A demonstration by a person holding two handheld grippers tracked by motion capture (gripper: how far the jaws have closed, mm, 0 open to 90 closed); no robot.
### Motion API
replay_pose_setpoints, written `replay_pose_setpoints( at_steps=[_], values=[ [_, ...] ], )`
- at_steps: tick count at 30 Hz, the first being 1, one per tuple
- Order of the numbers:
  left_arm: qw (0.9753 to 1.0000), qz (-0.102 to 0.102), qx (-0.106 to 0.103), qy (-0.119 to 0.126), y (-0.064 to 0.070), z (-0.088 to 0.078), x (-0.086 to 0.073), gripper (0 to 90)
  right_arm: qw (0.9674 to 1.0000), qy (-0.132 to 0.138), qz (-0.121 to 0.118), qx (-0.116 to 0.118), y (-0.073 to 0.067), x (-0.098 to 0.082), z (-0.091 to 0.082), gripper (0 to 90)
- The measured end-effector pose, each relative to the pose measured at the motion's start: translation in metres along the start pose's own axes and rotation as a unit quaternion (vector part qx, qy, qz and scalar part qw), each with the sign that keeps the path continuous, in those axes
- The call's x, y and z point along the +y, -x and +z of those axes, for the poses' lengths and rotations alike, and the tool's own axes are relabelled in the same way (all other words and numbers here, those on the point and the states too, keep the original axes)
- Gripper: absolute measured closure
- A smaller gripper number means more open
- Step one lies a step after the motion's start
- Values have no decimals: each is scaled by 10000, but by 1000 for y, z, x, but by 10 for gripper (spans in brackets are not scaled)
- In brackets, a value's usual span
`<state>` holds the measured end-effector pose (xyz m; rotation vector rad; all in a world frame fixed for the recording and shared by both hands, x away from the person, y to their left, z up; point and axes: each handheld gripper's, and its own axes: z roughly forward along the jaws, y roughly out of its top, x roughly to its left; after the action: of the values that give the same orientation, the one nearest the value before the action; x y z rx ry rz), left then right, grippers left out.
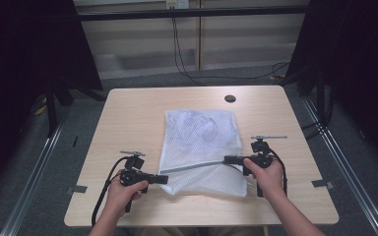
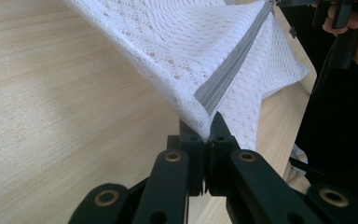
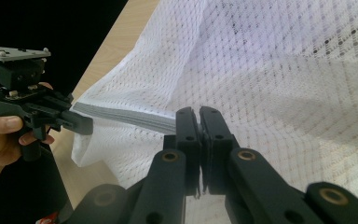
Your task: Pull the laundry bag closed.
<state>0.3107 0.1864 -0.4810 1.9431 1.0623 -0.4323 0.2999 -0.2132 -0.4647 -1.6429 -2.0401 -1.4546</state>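
Now | left gripper [image 1: 161, 179] level, clamps zipper [image 1: 197, 166] end | right gripper [image 1: 228, 159] level, opposite end

Mesh bag [image 1: 201, 147]: lies on the tabletop [image 1: 128, 118], about midway across, nearer my edge than the far one.
Zipper [image 1: 197, 165]: runs across the bag's near part, from my left up to my right.
My left hand-held gripper [image 1: 163, 179]: at the bag's near left corner, clamped on the zipper's left end.
My right hand-held gripper [image 1: 228, 159]: at the bag's right side, clamped on the zipper's right end.
Round hole [image 1: 230, 98]: in the tabletop behind the bag, toward the far right.
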Motion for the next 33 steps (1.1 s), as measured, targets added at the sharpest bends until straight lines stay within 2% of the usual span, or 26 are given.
replay_pose_setpoints(
  at_steps=[5, 8, 10, 15, 16, 22, 24, 33],
  values=[
    [9999, 89, 78, -12, -2, -1, 0, 884, 10000, -1, -5, -28, 1, 0, -1, 870],
    [10000, 8, 39, 6, -2, -2, -1, 884, 10000, 17, 50, -57, 4, 0, -4, 870],
    [10000, 58, 52, 1, -2, -2, 0, 884, 10000, 19, 19, -58, 4, -1, -5, 870],
    [10000, 24, 59, -1, -1, -1, 0, 884, 10000, 6, 25, -52, 4, -1, -6, 870],
    [10000, 51, 83, -14, -1, -1, 0, 884, 9999, 12, -3, -118, 4, -1, -6, 870],
    [10000, -34, 25, 11, -1, -2, -1, 884, 9999, 57, 66, -109, 9, 0, -11, 870],
    [9999, 71, 77, -27, -2, -1, -1, 884, 9999, 40, 43, -125, 10, -1, -12, 870],
    [10000, -20, 52, -7, -2, -2, -1, 884, 9999, 70, 61, -141, 13, -1, -15, 870]
  ],
)
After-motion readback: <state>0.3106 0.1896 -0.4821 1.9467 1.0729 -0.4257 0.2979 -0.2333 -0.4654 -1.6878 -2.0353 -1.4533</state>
